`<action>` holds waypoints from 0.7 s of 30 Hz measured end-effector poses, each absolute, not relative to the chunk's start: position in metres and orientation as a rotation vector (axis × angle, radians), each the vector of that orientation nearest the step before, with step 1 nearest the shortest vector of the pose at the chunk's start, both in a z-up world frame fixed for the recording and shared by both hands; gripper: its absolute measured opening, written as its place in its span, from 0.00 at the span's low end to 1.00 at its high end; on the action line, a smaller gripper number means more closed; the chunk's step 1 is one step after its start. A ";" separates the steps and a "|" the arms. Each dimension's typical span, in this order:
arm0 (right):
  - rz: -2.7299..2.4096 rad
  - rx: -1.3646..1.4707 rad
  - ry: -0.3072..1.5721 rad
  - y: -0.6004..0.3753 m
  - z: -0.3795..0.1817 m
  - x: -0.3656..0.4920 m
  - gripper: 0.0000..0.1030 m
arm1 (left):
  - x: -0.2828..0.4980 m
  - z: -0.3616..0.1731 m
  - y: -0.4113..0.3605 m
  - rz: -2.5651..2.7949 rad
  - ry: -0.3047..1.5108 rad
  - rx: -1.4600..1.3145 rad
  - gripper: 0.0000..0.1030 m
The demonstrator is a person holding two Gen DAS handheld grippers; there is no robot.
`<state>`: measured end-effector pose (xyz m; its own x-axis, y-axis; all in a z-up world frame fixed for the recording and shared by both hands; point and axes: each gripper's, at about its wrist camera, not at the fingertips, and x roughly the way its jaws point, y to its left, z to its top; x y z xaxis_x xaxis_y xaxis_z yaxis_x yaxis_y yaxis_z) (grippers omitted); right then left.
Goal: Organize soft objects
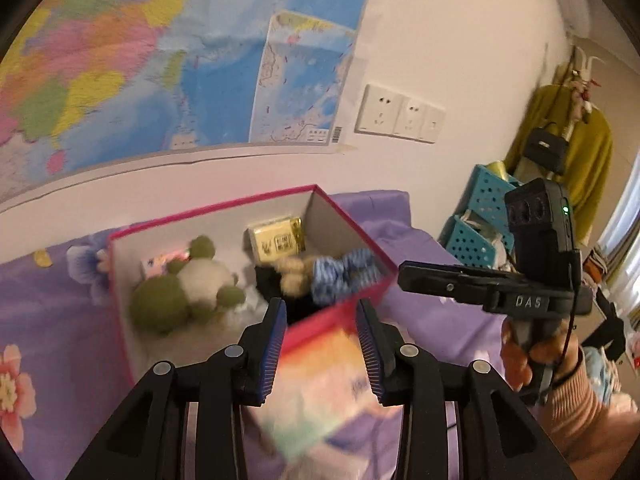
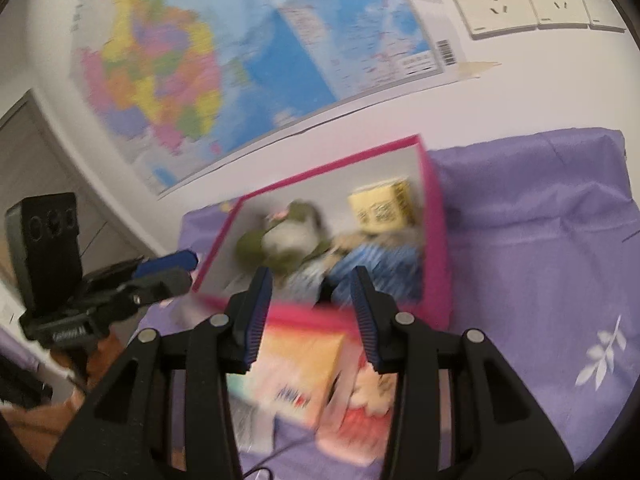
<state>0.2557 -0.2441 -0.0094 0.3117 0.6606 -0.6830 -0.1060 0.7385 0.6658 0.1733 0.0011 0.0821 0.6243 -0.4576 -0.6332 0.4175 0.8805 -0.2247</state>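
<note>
The soft toys already lie inside the pink box (image 1: 340, 312), which sits on the purple bedsheet (image 1: 52, 292) in the middle of the left wrist view: a green-and-white plush (image 1: 184, 288) at centre left, and a toy in blue striped cloth (image 1: 340, 276) at centre right, beside a yellow packet (image 1: 276, 240) against the far wall of the box. The left gripper (image 1: 322, 344) hangs at the lower centre of its frame with its fingers well apart and nothing clamped — the box's near wall and a pale rainbow-coloured surface show through the gap. The right gripper (image 2: 312, 316) is likewise spread wide and empty, low in its own frame, above a blurred flat pile of colourful packets (image 2: 304, 384) just in front of the box.

Both views are smeared, which suggests quick movement, and that seems the main hazard. A fast approach could knock the near wall of the light box and shove it across the sheet, or tip it so the toys spill. Should a finger close on the rim rather than on a toy, the box would lift instead. The two grippers are near each other over one small opening — a collision is possible if both reach in together. A soft toy pinched only by loose cloth could also slip free.
</note>
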 end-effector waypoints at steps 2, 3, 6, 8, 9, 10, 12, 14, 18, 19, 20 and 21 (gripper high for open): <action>0.586 0.563 1.154 -0.238 -0.005 0.243 0.42 | 0.154 0.076 0.010 -0.509 0.748 -0.061 0.40; 0.610 0.558 1.162 -0.232 -0.003 0.234 0.42 | 0.145 0.072 0.013 -0.501 0.753 -0.054 0.40; 0.673 0.536 1.193 -0.215 -0.003 0.213 0.42 | 0.124 0.052 0.020 -0.480 0.796 -0.045 0.40; 0.717 0.529 1.224 -0.203 -0.006 0.199 0.42 | 0.115 0.037 0.022 -0.478 0.842 -0.055 0.40; 0.728 0.524 1.238 -0.199 -0.007 0.193 0.42 | 0.111 0.029 0.024 -0.474 0.863 -0.065 0.40; 0.740 0.517 1.258 -0.193 -0.011 0.188 0.42 | 0.106 0.020 0.026 -0.473 0.889 -0.084 0.40; 0.765 0.514 1.309 -0.181 -0.022 0.178 0.42 | 0.097 0.006 0.030 -0.465 0.925 -0.097 0.40; 0.778 0.521 1.352 -0.173 -0.034 0.170 0.42 | 0.091 -0.008 0.033 -0.458 0.961 -0.118 0.40; 0.763 0.517 1.424 -0.162 -0.056 0.157 0.42 | 0.083 -0.030 0.037 -0.438 1.022 -0.156 0.41; 0.751 0.511 1.440 -0.159 -0.061 0.156 0.43 | 0.082 -0.036 0.038 -0.429 1.036 -0.163 0.41; 0.745 0.509 1.450 -0.157 -0.065 0.156 0.43 | 0.081 -0.039 0.038 -0.427 1.046 -0.169 0.41; 0.735 0.505 1.461 -0.154 -0.069 0.155 0.43 | 0.080 -0.044 0.039 -0.428 1.058 -0.182 0.41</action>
<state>0.1555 -0.1543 -0.0694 -0.0415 0.7120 -0.7010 -0.1380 0.6908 0.7098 0.0798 0.0391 -0.0436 0.4178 -0.4253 -0.8029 0.2527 0.9032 -0.3469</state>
